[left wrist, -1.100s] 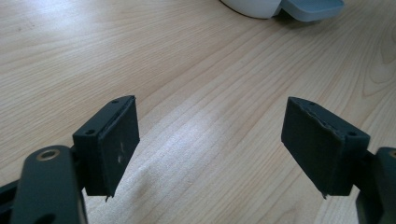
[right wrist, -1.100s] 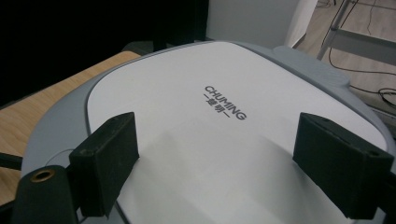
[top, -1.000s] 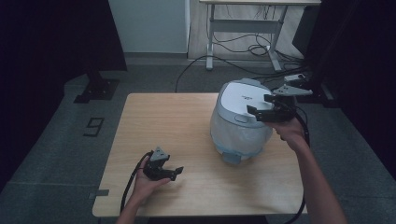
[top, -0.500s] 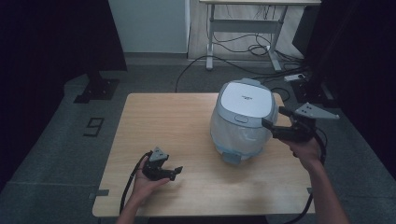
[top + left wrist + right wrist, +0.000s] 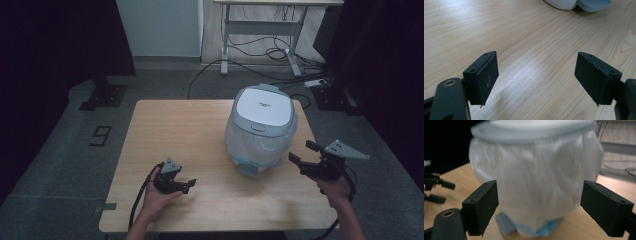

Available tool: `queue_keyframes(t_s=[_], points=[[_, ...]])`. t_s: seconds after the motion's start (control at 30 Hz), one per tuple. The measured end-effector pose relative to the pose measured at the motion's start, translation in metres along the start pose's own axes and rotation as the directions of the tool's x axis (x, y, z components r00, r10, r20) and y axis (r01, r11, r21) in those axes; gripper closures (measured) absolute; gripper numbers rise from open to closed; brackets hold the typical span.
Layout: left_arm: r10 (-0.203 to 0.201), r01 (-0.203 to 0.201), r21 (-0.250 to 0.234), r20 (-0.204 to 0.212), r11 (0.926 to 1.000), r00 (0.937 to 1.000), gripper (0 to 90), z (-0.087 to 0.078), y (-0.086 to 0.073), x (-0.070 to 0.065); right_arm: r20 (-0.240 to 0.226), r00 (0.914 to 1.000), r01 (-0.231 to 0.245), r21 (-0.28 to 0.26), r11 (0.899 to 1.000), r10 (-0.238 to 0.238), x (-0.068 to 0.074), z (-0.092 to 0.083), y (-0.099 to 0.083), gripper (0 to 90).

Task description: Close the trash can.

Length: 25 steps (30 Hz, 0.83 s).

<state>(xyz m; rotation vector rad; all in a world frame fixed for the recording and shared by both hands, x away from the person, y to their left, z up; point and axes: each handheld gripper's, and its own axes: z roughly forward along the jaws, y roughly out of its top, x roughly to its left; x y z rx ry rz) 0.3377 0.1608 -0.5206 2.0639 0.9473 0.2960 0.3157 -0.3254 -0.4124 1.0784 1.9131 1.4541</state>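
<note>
high view: white pedal bin [image 5: 261,127] with plastic liner stands on desk [image 5: 190,135], right of centre; left tongs [image 5: 184,185] rest on desk near front-left; right tongs [image 5: 302,155] just beside bin | left gripper view: jaws apart, empty, over bare wood | right gripper view: jaws wide, bin between them, untouched

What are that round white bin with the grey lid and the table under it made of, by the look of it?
The round white bin looks like smooth matt plastic, with a grey-rimmed lid. A thin, crinkled, translucent film, probably a plastic bag, wraps its body. The light table shows fine, straight wood grain under a satin finish; it could be laminate or veneer.
</note>
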Motion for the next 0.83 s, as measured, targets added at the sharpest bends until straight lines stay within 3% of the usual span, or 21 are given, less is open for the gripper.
queue_keyframes(t_s=[0.33, 0.57, 0.83], points=[[0.001, -0.001, 0.005, -0.002, 1.0000, 1.0000, 19.1, 0.001, -0.001, 0.000, 0.011, 0.9986, -0.052, 0.069, 0.996, 0.052, -0.006, 0.007, -0.058, 14.4], [0.004, -0.004, 0.011, -0.004, 0.9999, 1.0000, 19.1, 0.002, -0.001, 0.000, 0.010, 0.9964, -0.085, 0.121, 0.989, 0.085, -0.013, 0.014, -0.088, 14.4], [0.012, -0.011, 0.015, -0.009, 0.9998, 0.9999, 19.2, 0.002, -0.002, 0.000, 0.014, 0.9961, -0.088, 0.131, 0.987, 0.087, -0.016, 0.015, -0.093, 14.3]])
